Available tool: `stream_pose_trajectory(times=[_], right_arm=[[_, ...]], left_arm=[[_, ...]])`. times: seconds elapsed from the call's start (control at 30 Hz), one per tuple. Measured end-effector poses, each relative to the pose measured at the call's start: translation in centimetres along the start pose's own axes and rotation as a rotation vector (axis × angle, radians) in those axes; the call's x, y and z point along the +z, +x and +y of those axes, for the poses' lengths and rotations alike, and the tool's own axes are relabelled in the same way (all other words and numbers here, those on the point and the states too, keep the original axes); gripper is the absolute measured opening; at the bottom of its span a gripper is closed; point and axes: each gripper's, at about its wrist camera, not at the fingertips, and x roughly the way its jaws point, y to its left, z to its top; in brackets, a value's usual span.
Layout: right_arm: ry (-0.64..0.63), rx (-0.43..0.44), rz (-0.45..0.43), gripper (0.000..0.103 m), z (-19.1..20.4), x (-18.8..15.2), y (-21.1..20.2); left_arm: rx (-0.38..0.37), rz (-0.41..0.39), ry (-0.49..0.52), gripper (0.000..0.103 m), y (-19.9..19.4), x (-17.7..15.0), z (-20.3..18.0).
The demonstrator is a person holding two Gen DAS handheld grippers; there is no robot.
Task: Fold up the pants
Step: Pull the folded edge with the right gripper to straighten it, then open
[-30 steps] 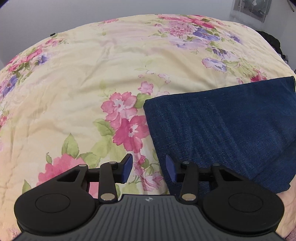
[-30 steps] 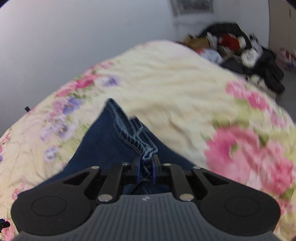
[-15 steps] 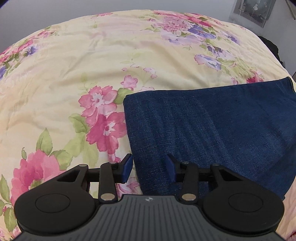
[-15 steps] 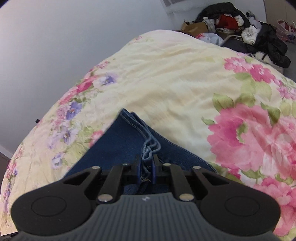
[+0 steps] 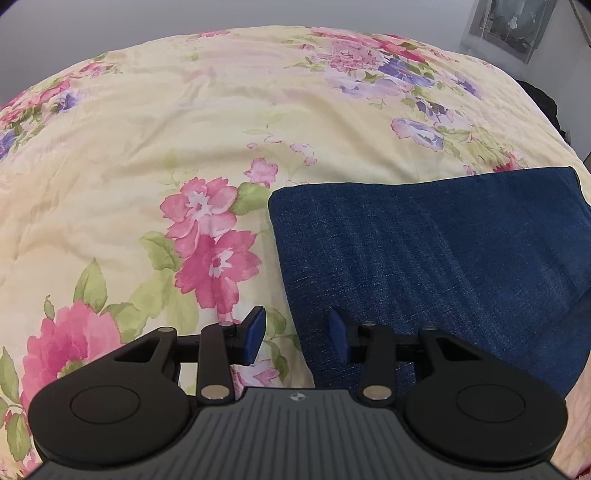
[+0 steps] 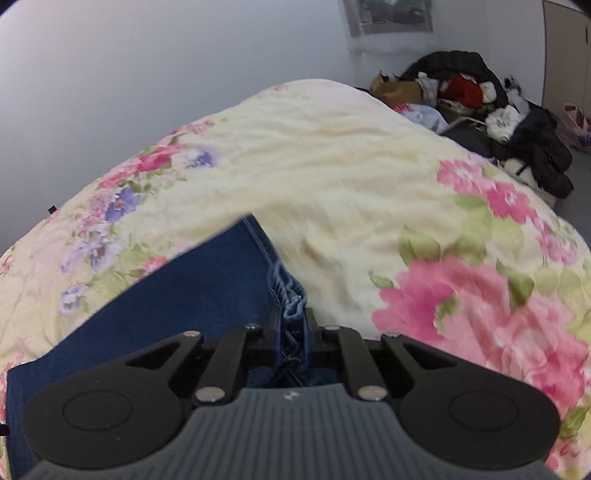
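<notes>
My right gripper [image 6: 290, 341] pinches the pants [image 5: 443, 251] hem mid-fold; my left gripper [image 5: 297, 338], spread, must next grip the folded edge.

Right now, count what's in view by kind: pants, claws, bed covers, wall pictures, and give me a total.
Pants: 1
Claws: 2, the left claw open, the right claw shut on the pants' hem
Bed cover: 1
Wall picture: 1
Total: 5
The clothes pile beyond the bed is too jumbled to count.
</notes>
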Motion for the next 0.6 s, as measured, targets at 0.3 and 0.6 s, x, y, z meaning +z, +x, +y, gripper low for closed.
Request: stream_pose_trajectory(times=[0.3,0.6], right_arm=[[-0.180,-0.128,-0.025,0.021,1.6,0.4,-1.0],[-0.351,-0.062,-0.131,0.022,5.4,0.2,-1.1]], left_arm=[[-0.038,-0.066,-0.039,0.032,-0.8,2.7,2.0],[-0.003,-0.042,0.167,0.024,2.8,6.0,-1.4]])
